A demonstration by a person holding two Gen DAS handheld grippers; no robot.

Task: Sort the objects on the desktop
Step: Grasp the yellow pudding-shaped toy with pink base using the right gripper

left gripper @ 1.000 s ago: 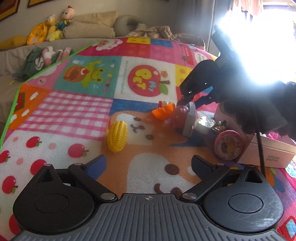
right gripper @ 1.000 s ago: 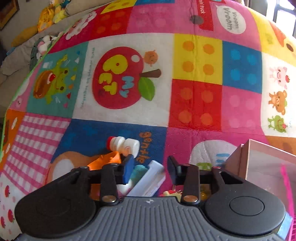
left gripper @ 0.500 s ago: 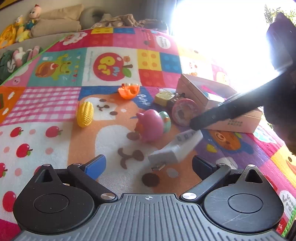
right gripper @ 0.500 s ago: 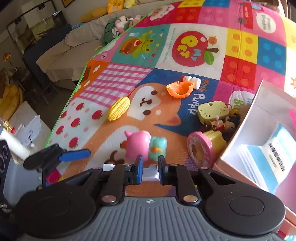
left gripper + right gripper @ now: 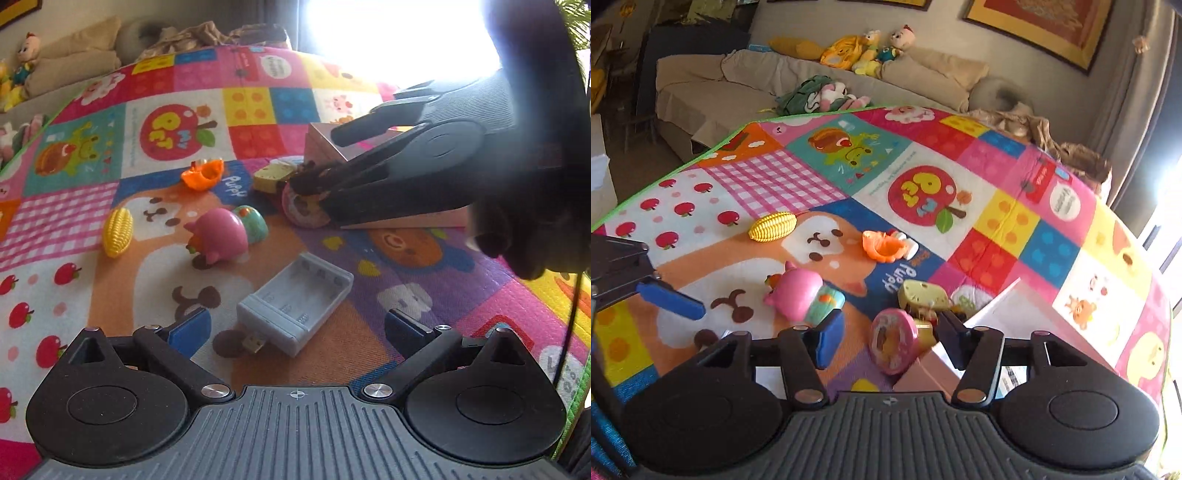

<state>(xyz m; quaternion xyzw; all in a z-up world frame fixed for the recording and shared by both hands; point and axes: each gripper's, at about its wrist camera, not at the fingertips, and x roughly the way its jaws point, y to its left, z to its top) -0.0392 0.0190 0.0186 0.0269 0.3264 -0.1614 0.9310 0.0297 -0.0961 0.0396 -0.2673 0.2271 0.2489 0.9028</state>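
A grey battery charger (image 5: pixel 295 306) with a USB plug lies flat on the play mat (image 5: pixel 155 295), just ahead of my left gripper (image 5: pixel 295 326). That gripper is open and touches nothing. My right gripper (image 5: pixel 891 334) hovers by the pink box (image 5: pixel 923 376); its jaws are opening. A round pink toy (image 5: pixel 894 341) shows between its fingers, and the pads do not press it. The left wrist view shows the right gripper (image 5: pixel 314 160) over that round toy (image 5: pixel 303 210). A pink pig toy (image 5: pixel 218 236) lies mid-mat.
On the mat lie a yellow corn toy (image 5: pixel 117 232), an orange cup (image 5: pixel 203 174) and a yellow cheese toy (image 5: pixel 923 293). The pink box (image 5: pixel 406 219) stands to the right. A sofa (image 5: pixel 746 85) with plush toys runs behind the mat's green edge.
The right gripper carried the charger from the toy pile to the mat's front, let it go and opened. It now hangs back over the round pink toy. The left view swung right.
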